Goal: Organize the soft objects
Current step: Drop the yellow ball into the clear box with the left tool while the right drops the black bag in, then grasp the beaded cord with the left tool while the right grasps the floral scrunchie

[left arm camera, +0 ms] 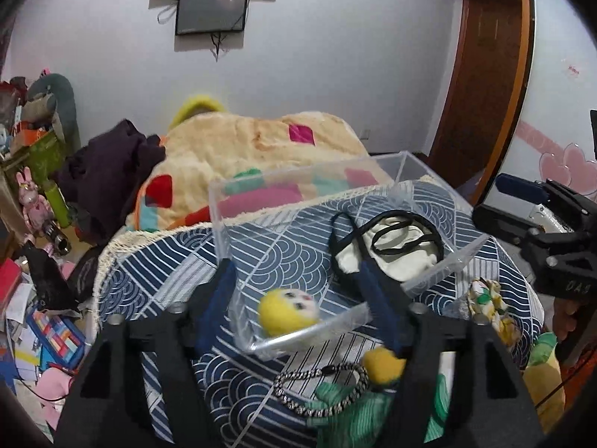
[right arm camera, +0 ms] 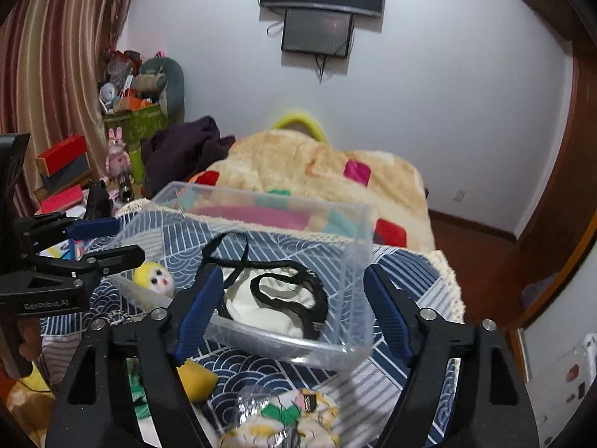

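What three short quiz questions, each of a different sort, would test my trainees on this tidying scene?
1. True or false: the cream pouch with black straps lies inside the clear plastic box.
2. Which gripper has the yellow doll head between its fingers in its own camera view? A) left gripper B) right gripper
3. Fill in: both grippers are ____ (open/shut).

Key:
1. True.
2. A; the head sits at the box's near corner, with nothing gripping it.
3. Open.
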The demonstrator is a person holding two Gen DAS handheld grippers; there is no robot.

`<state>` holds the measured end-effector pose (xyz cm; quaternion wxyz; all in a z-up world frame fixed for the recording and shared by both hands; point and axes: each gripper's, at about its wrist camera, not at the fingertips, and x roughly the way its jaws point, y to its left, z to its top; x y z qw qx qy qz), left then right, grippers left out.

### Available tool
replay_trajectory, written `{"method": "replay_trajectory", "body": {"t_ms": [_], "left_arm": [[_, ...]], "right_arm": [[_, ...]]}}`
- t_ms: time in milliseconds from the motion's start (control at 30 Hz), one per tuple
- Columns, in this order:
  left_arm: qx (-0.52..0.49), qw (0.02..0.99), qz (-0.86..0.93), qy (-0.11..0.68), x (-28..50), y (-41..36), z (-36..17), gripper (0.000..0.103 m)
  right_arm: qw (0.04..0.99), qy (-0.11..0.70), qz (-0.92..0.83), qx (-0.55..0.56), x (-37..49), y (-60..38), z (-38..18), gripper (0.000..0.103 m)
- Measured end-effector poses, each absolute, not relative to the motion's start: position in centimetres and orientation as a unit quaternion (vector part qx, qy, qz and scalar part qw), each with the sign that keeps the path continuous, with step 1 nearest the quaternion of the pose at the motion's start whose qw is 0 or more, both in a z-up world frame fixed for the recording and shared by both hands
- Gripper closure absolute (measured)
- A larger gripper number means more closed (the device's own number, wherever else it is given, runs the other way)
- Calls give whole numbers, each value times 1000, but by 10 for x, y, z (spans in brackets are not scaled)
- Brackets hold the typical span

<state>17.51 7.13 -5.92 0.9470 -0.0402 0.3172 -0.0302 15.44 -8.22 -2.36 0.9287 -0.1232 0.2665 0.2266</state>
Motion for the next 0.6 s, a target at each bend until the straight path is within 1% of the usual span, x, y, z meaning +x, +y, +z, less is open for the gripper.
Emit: {"method": "replay_trajectory", "body": {"t_ms": [67,100,267,533,567,600], "left_arm": [[-36,949,-30,313,165,73,-57,26],[-35,949,-29,313,161,74,-57,24],[-44,944,-26,327,144,81,-70,24],[-53,930,-17,363,128,88,-109,24],[-62,927,-19,369,129,89,-115,24],[-67,926,-20,372,127,90,-118,28]], "right_arm": [[932,256,228,-115,148,-88,-18,18],[935,249,227,-112,142,-94,-15,18],[935,249,228,-110,127,-107,-21,15],[923,308,211,-94,115,-126,-66,14],[921,317,211,-87,116,-128,-71,14],[918,326,212,-79,116,-129,-76,14]]}}
